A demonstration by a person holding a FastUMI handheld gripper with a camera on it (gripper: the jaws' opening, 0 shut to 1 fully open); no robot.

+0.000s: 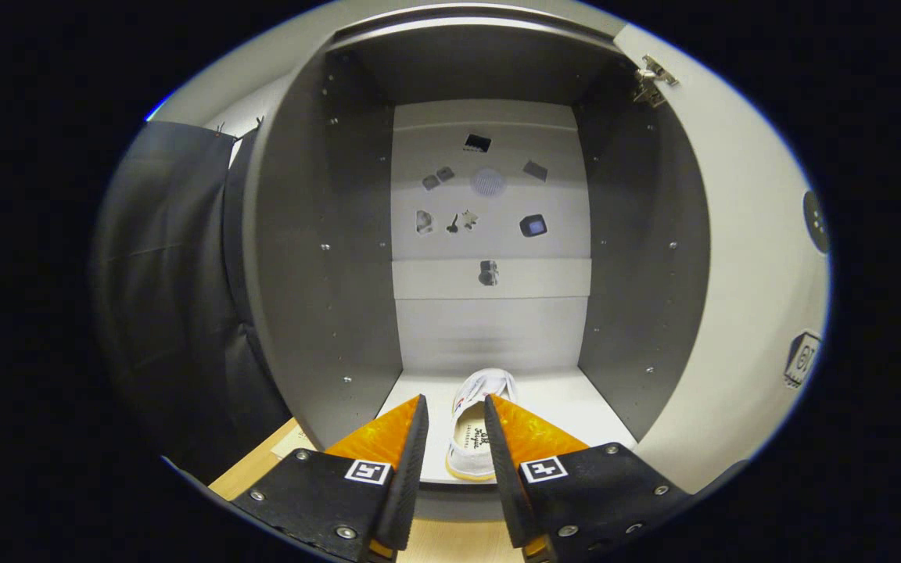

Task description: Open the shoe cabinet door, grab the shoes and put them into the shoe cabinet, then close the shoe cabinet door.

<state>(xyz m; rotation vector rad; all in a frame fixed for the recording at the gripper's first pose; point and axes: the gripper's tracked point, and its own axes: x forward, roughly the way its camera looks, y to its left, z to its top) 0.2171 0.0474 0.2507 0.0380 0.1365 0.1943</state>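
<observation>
The shoe cabinet (317,258) stands wide open in front of me, with grey side walls and a pale back panel. Its door (740,274) is swung out to the right, with a metal hinge (654,78) at the top. A white shoe (475,430) with a tan sole edge lies on the cabinet's white floor (568,407), toe pointing inward. My gripper (454,414) reaches in over the front edge, and the shoe's heel lies in the gap between the fingers. The right finger overlaps the shoe's side, while a strip of floor shows between the shoe and the left finger. The fingers stand a little apart.
The back panel (489,313) carries several small dark cut-outs and fittings and a horizontal ledge. Black cloth (169,313) hangs left of the cabinet. A light wooden surface (263,469) lies below the cabinet's front edge.
</observation>
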